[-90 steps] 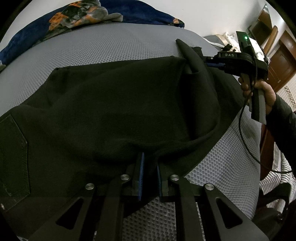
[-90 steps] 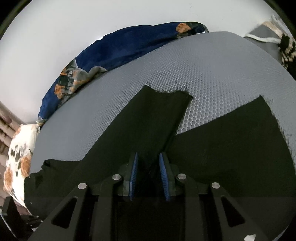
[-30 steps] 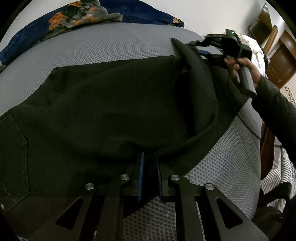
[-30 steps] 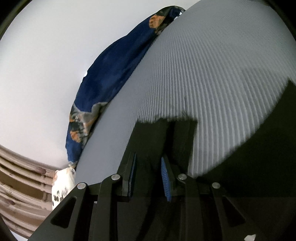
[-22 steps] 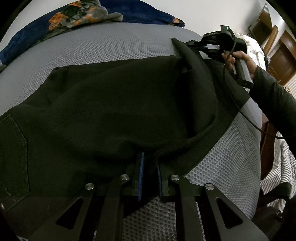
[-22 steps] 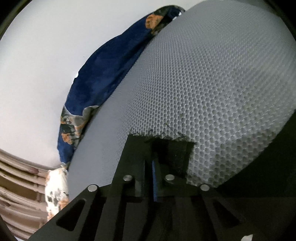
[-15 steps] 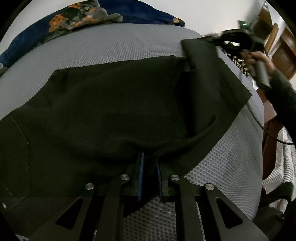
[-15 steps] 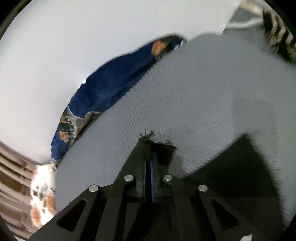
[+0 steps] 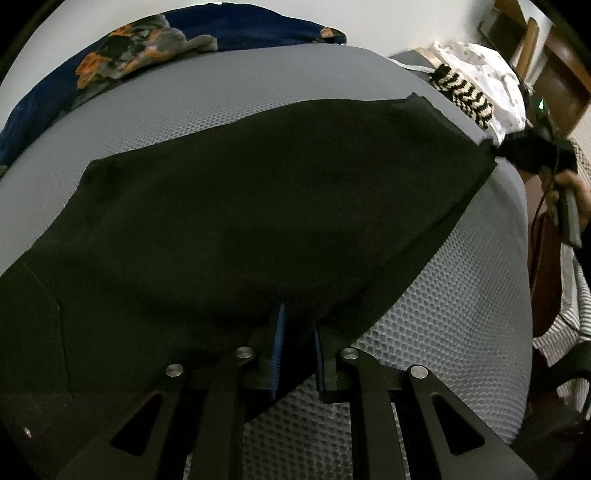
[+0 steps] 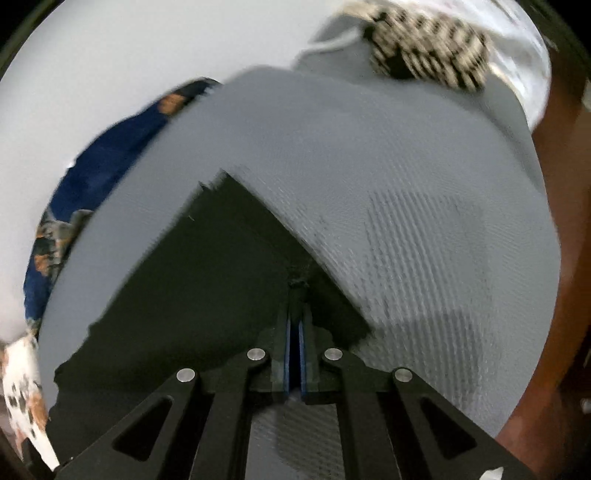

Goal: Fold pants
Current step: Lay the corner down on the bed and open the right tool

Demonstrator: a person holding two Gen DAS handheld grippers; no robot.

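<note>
Lying spread across a grey mesh bed (image 9: 461,314), the black pants (image 9: 240,206) fill most of the left wrist view, with their long axis running from about eight o'clock, where a stitched pocket (image 9: 29,314) shows at the frame's edge, up to about two o'clock, where the leg hem ends. The left gripper (image 9: 297,343) sits at six o'clock in its own view, its blue pads nearly together and clamped on the near edge of the cloth, which bunches up between them. The right gripper (image 9: 532,151) appears far off at two o'clock in that same view, held by a hand (image 9: 570,192), and it pinches the near corner of the hem. In the right wrist view, the right gripper's pads are pressed together on a small tuft of black fabric at the corner, and the pants spread away from it toward eight o'clock, blurred by motion. The fabric looks drawn flat and fairly taut between the two grips, so each hand holds one end of the same long edge. Judging by this, the coming fold turns on the hem end, which is in the right gripper, while the left gripper anchors the edge nearer the pocket end; carrying the hem along the long axis toward eight o'clock would lay it over that end. A blue patterned blanket (image 9: 155,33) lies beyond the pants at eleven o'clock, well apart from them.
</note>
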